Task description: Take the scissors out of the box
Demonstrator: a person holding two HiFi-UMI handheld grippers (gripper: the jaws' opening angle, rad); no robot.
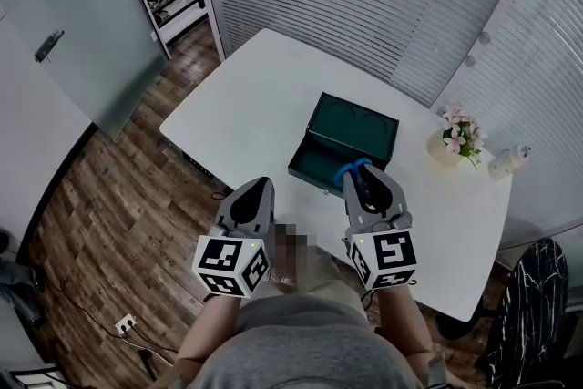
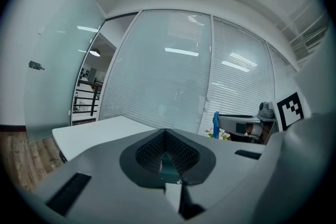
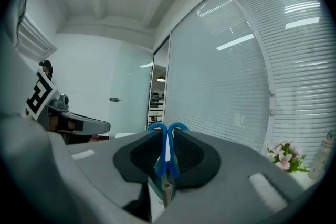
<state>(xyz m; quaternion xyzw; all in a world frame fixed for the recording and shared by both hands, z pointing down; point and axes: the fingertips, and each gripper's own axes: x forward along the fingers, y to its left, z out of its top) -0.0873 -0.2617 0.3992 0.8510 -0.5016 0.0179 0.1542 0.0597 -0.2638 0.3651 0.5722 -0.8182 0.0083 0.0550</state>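
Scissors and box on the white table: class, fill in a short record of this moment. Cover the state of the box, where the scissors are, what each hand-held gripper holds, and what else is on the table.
Box: dark green, lid open, on the white table
Scissors: blue-handled, clamped in the right hand-held gripper, over the box's near edge
Left hand-held gripper: shut, empty
Also on table: pot of pink flowers and white bottle, right of the box
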